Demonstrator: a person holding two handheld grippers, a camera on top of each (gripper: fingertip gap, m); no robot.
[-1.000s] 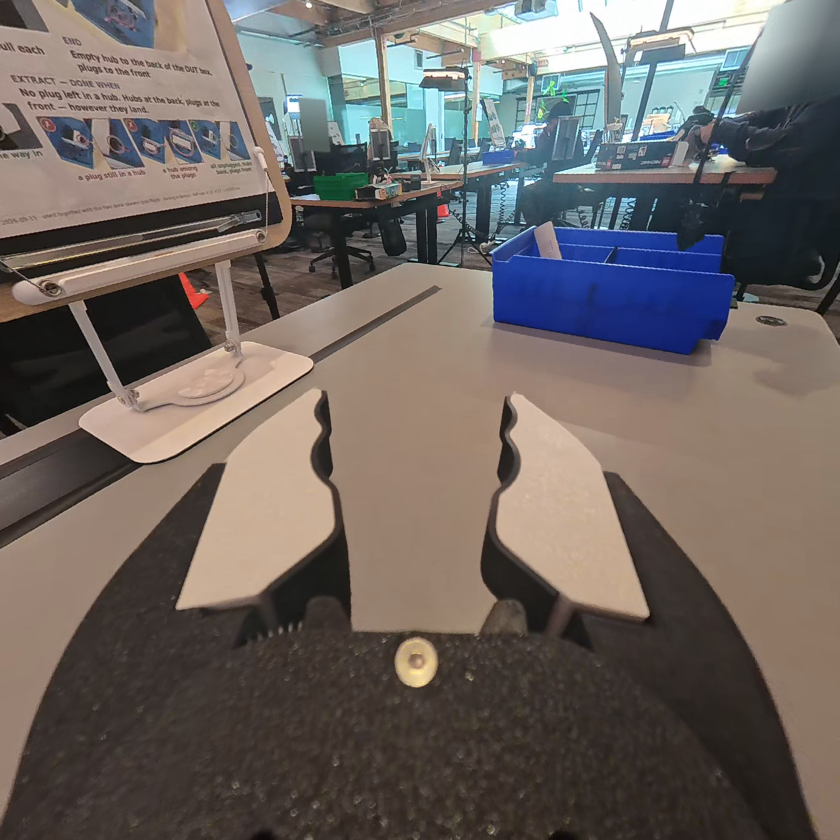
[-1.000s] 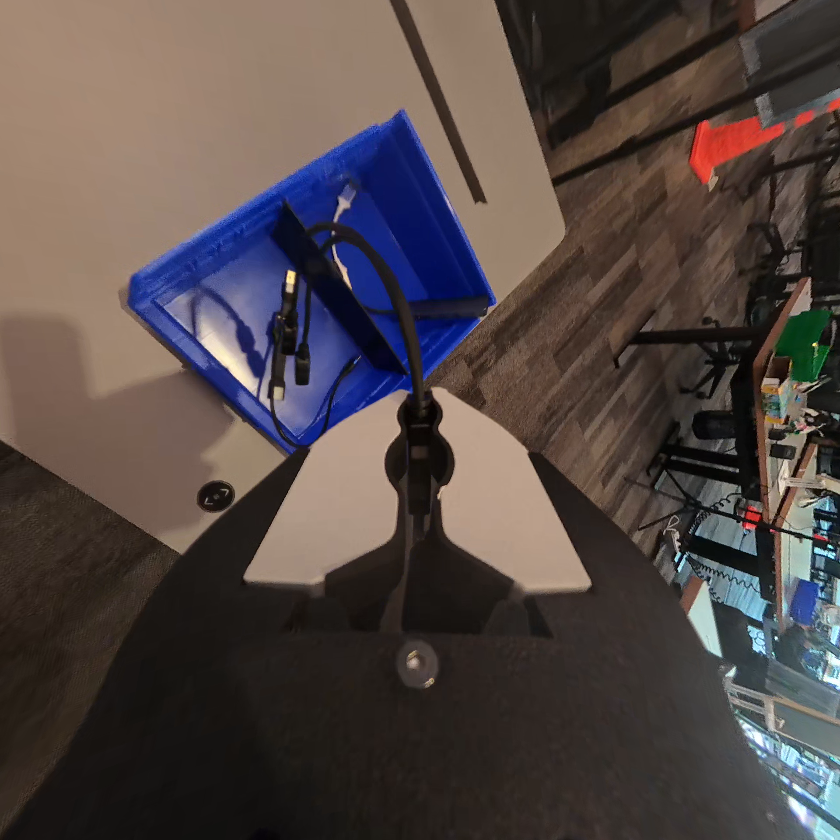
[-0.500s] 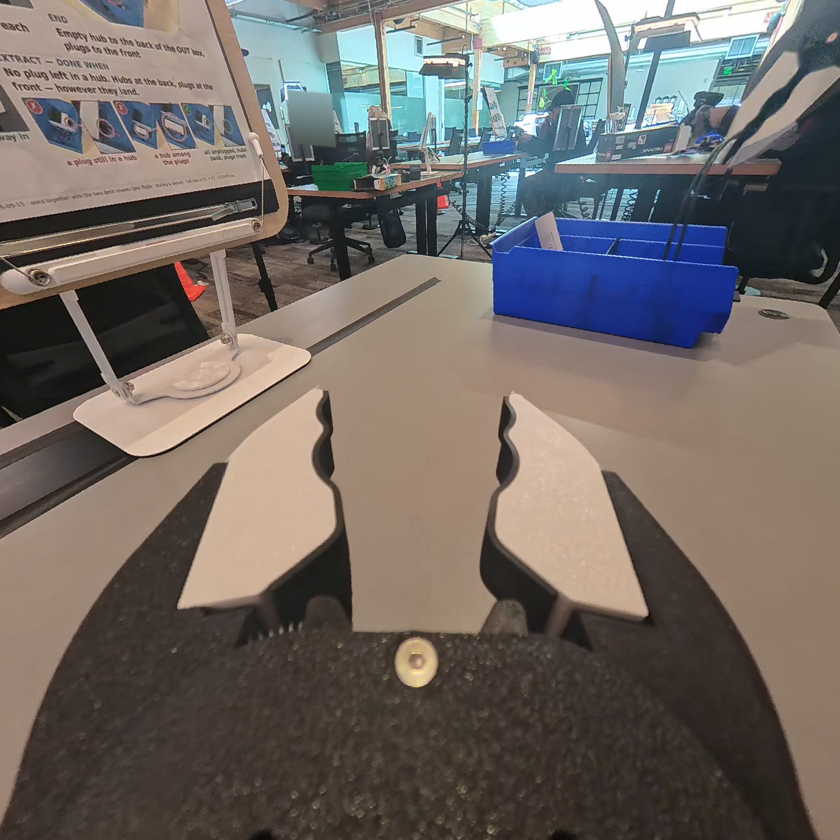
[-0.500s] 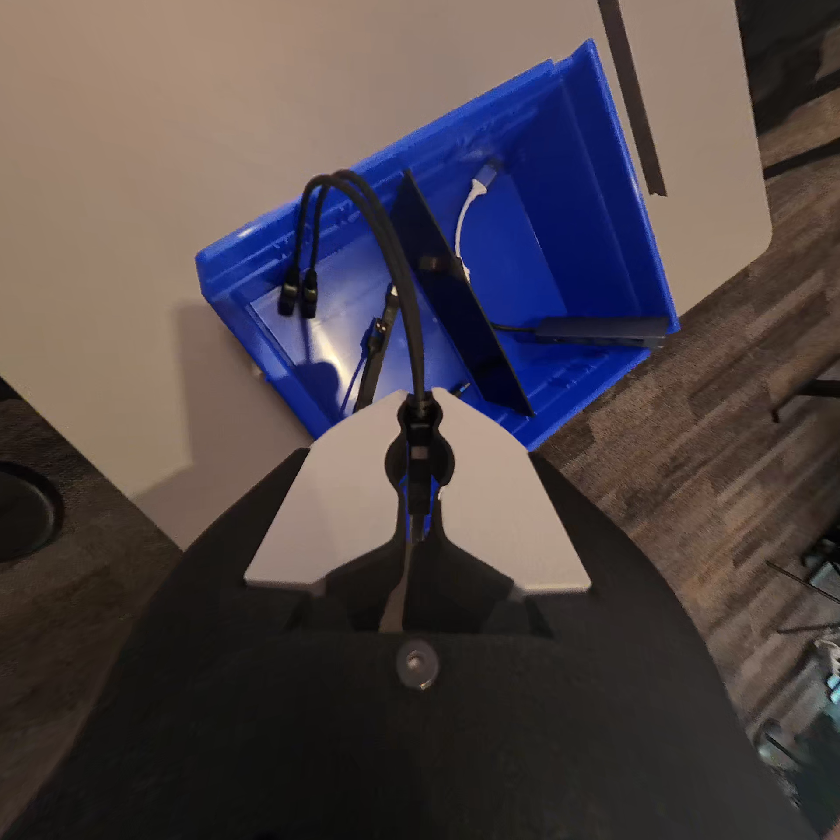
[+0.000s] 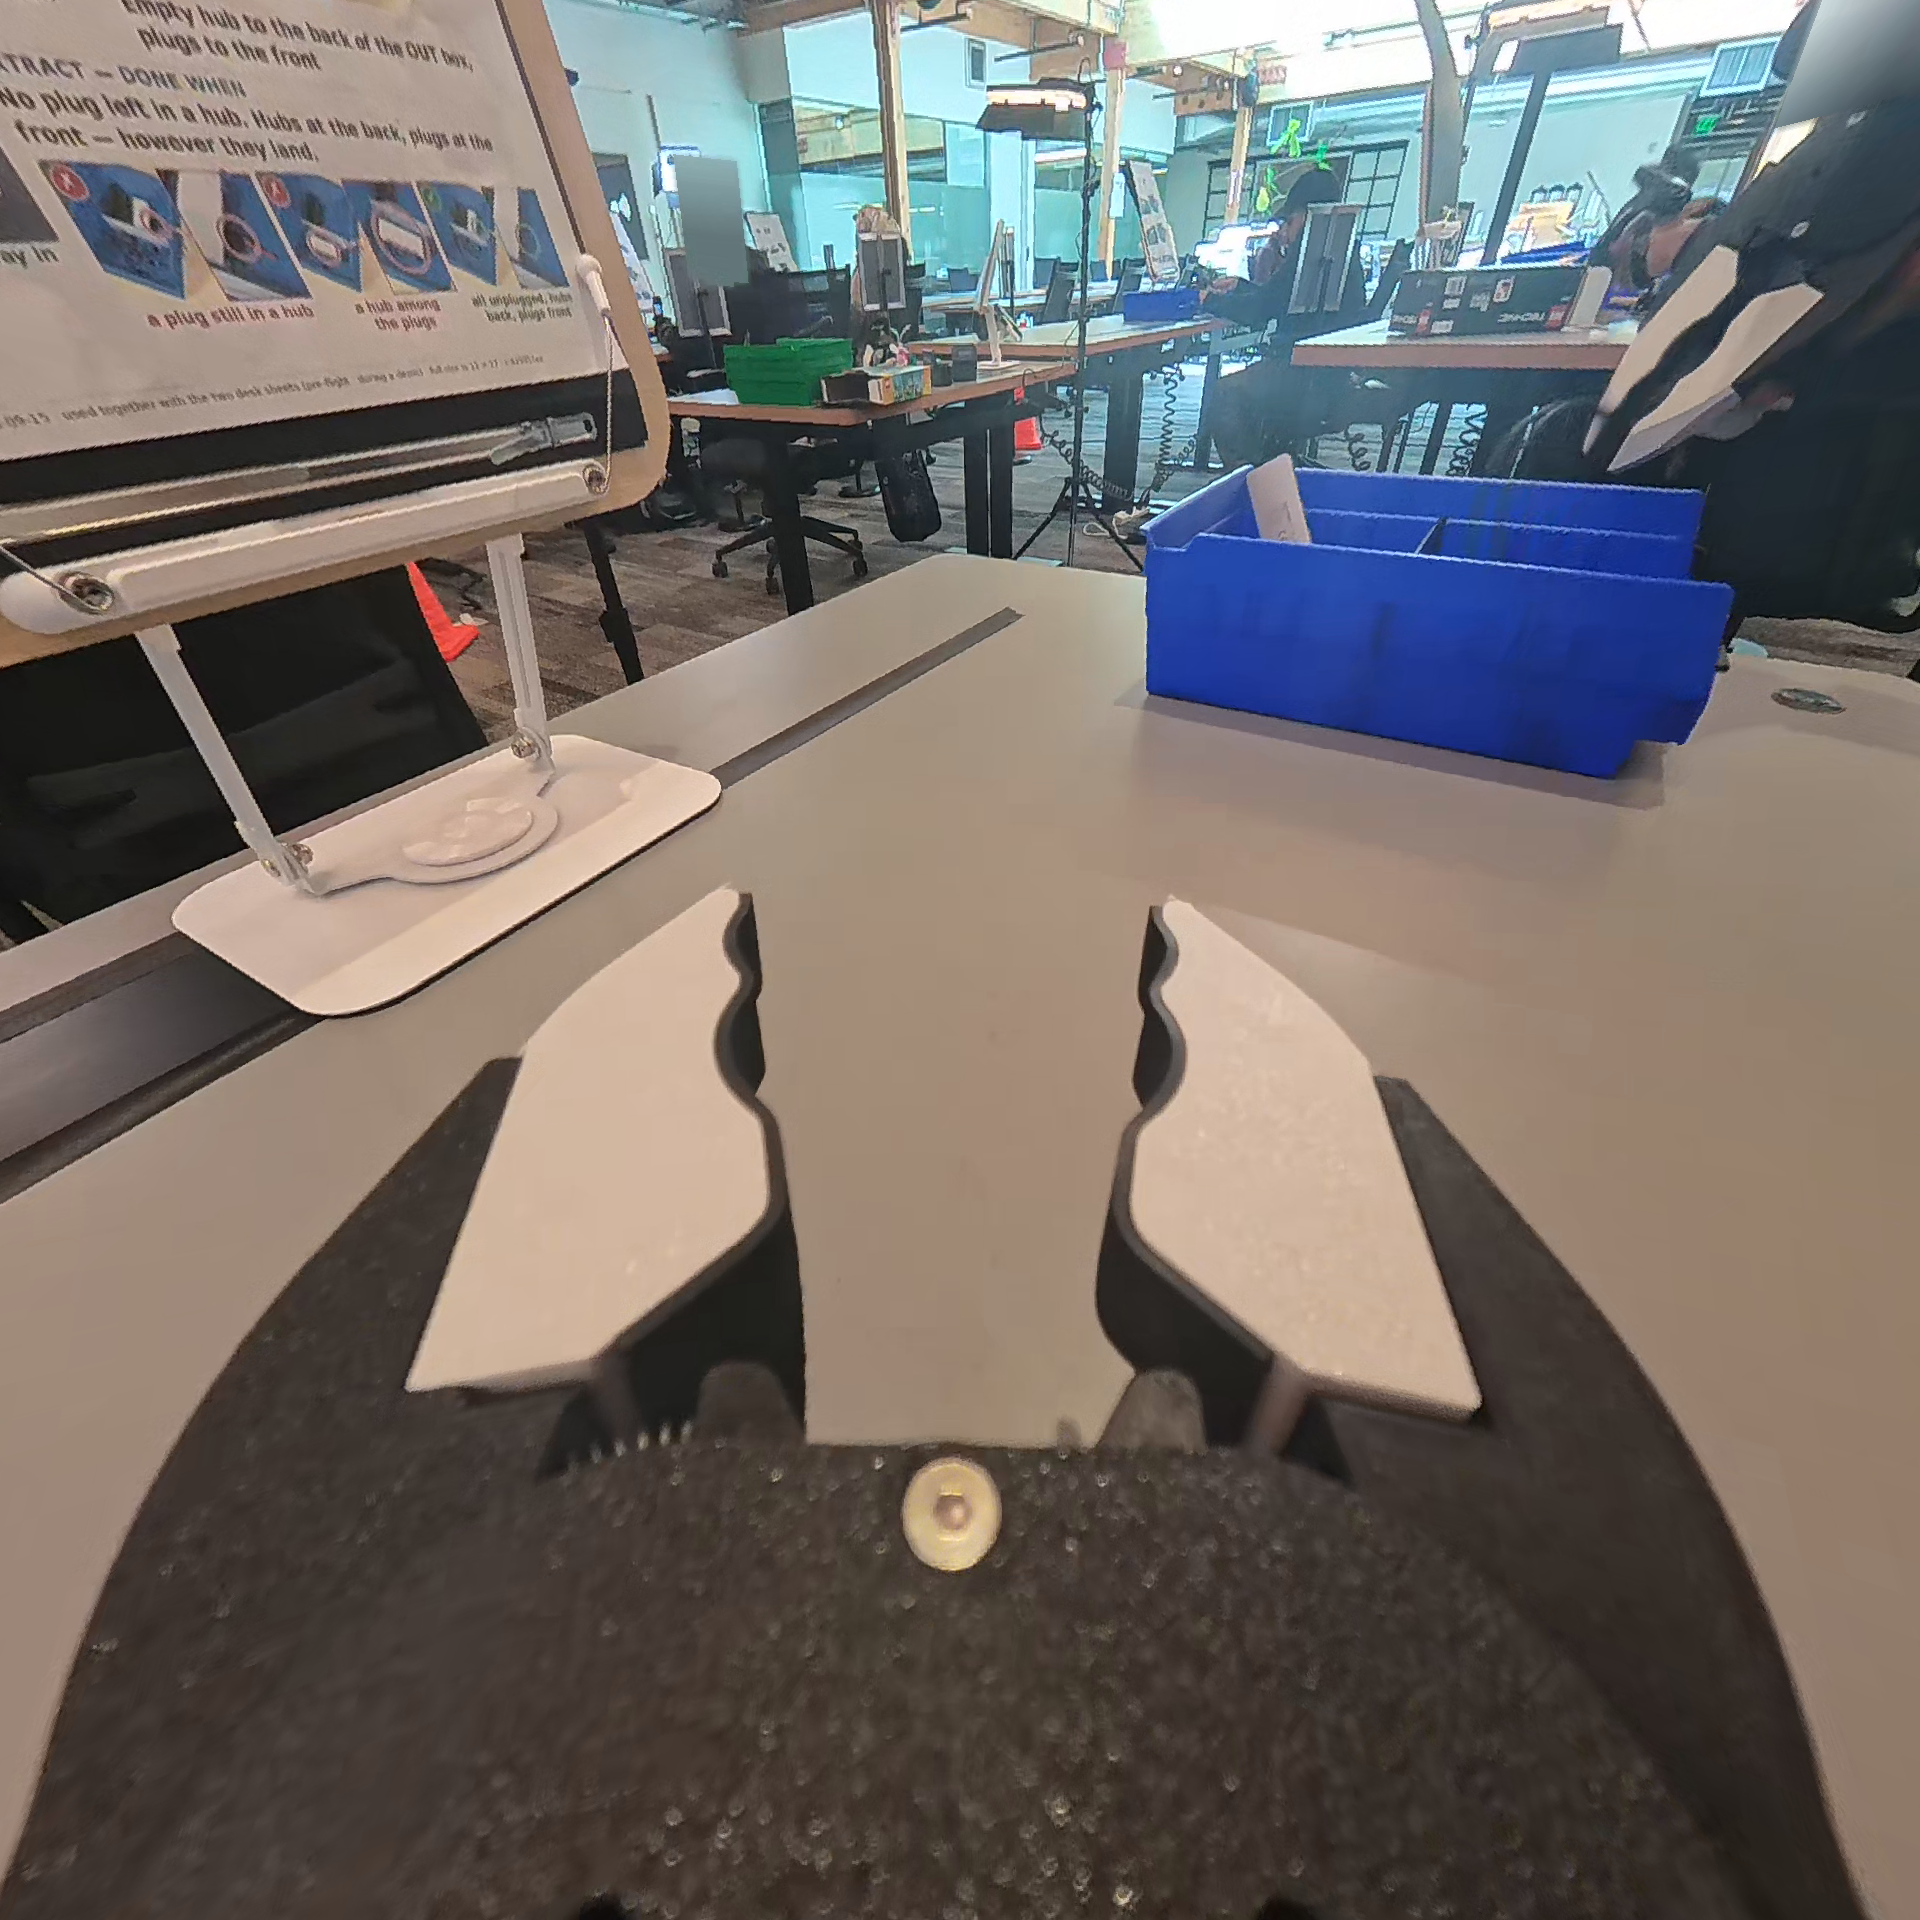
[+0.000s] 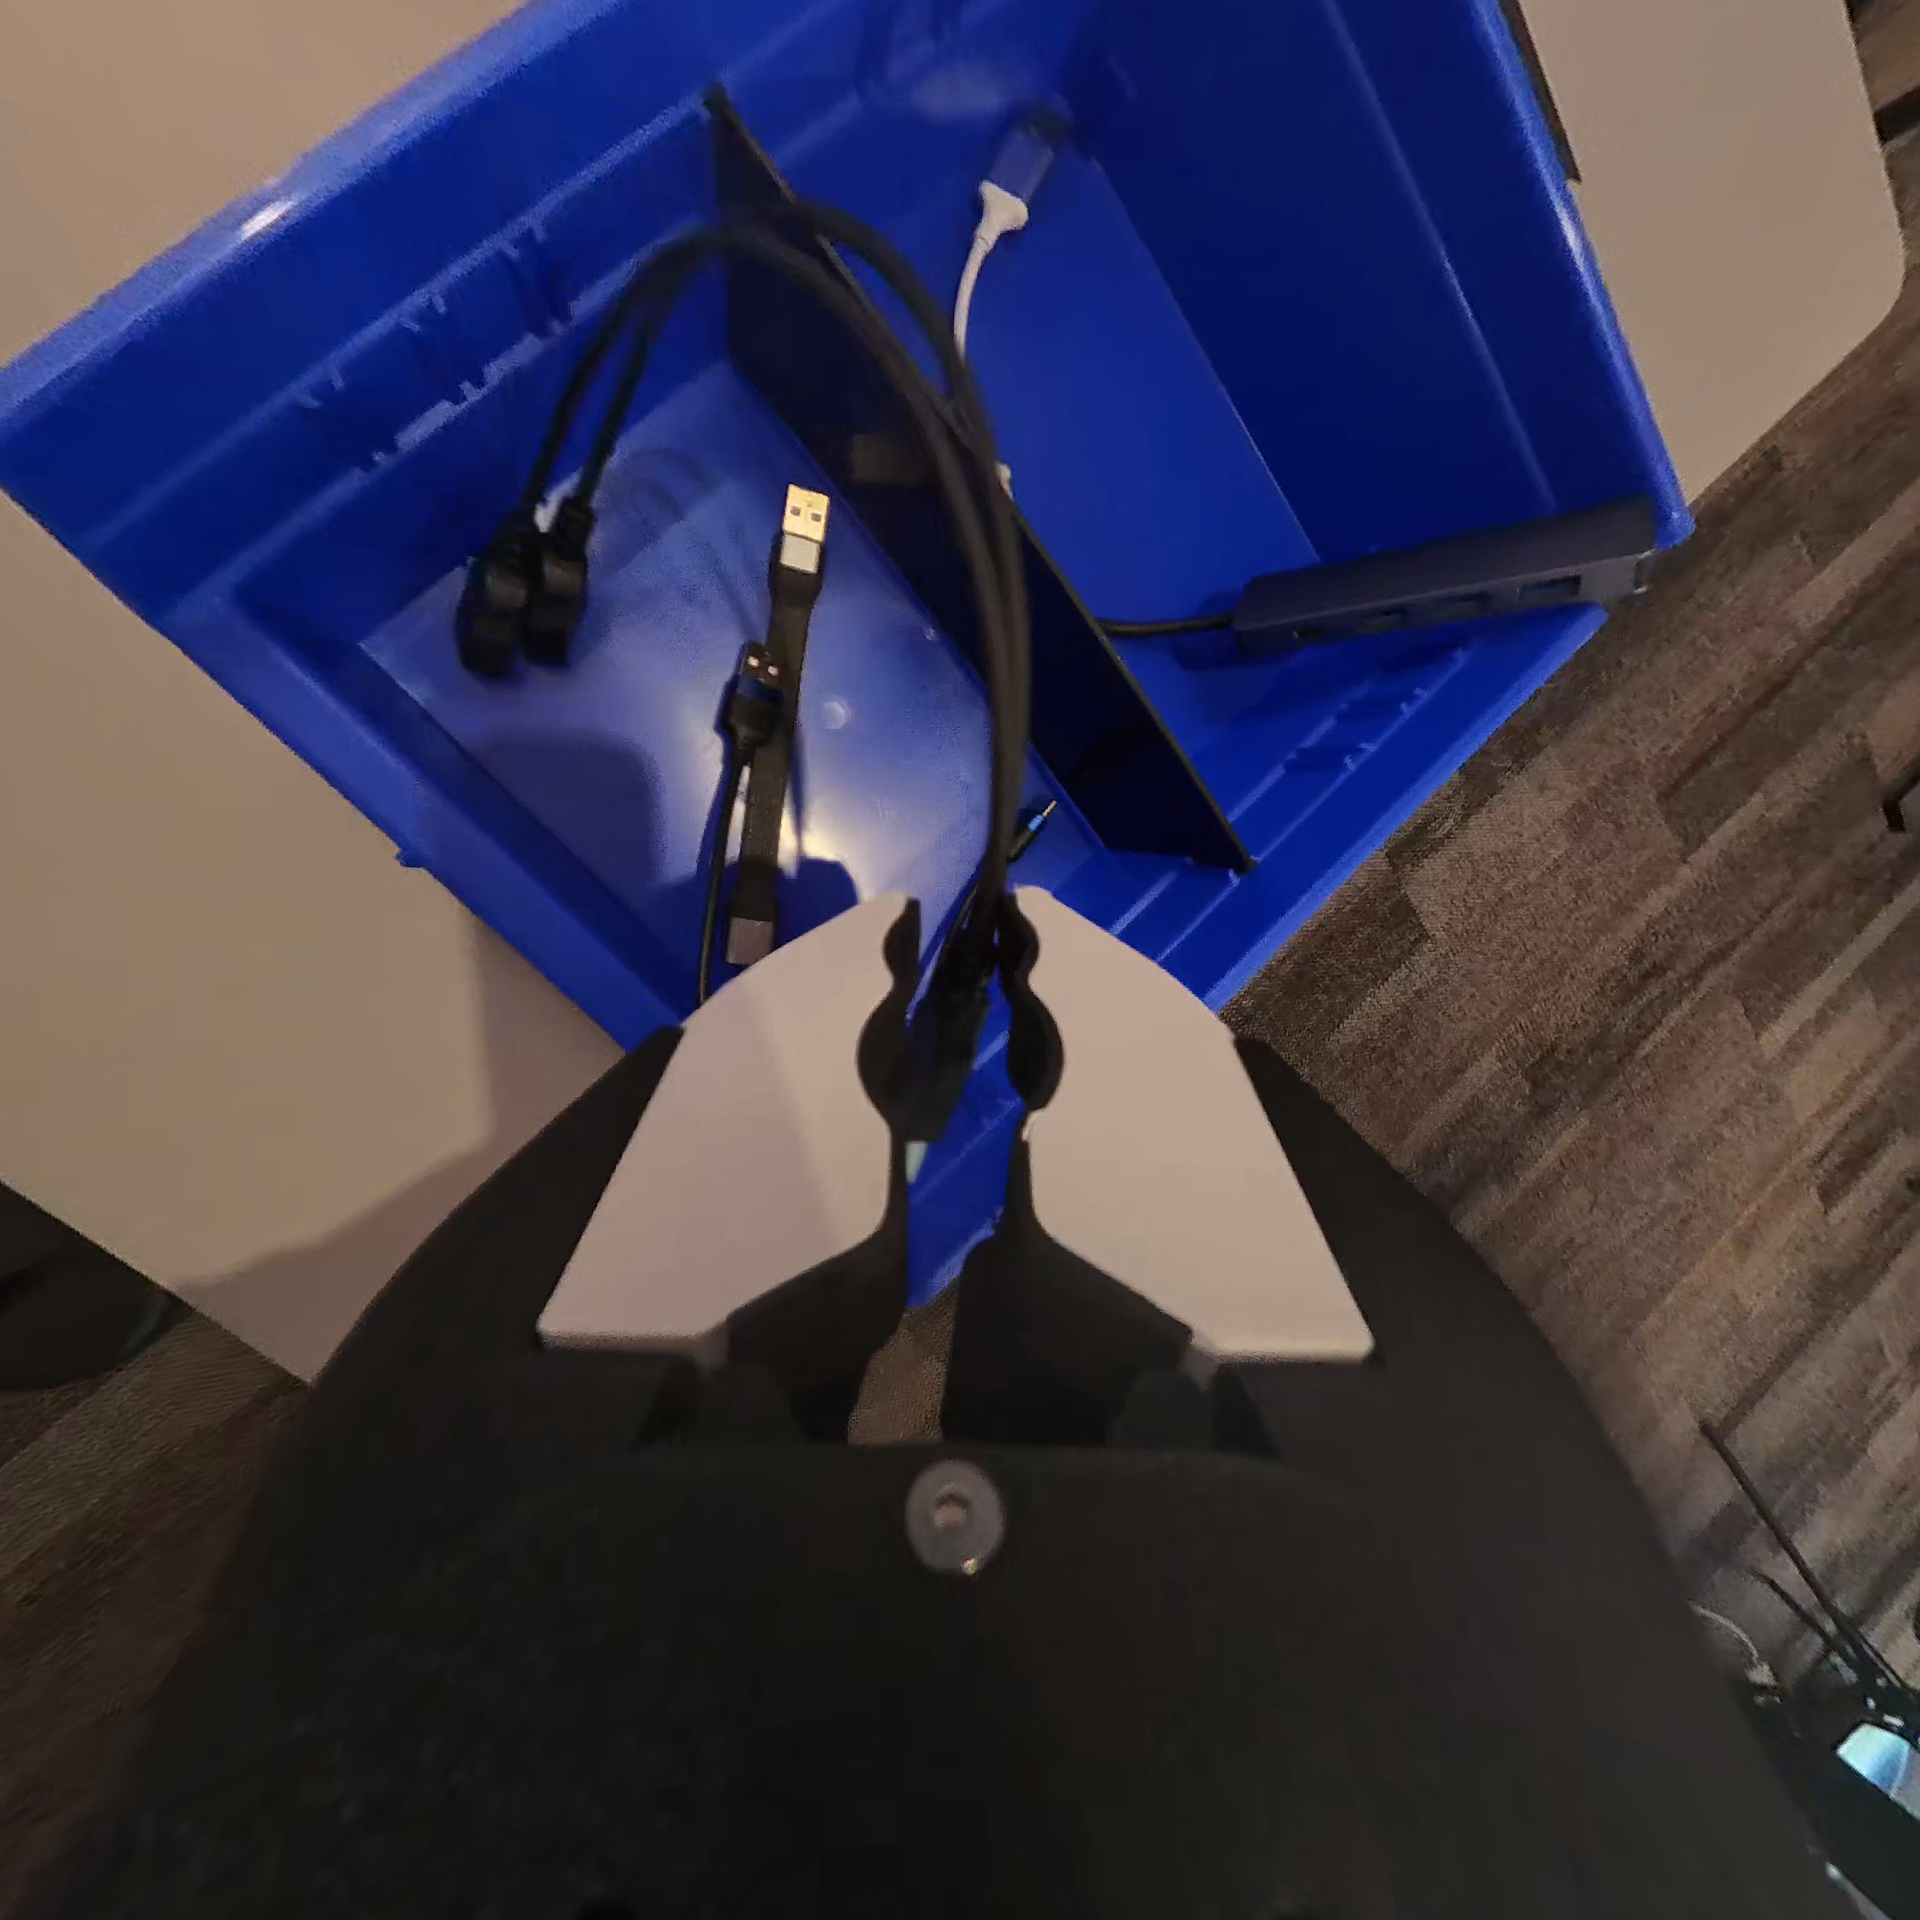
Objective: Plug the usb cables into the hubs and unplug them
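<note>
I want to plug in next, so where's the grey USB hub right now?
In the right wrist view, the grey hub lies in the blue bin, in the compartment right of the dark divider, against the bin's end wall.

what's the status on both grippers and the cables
Left gripper open, empty, over table. Right gripper part open, black cables between fingers above blue bin. Nothing blocking.

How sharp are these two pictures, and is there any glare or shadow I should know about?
Left wrist view: mostly sharp, wide-angle bending at the edges, bright ceiling lights blown out, soft shadow beside the blue bin. Right wrist view: motion-blurred, dimmer; glare patch and dark shadows on the bin floor near the black cables.
</note>
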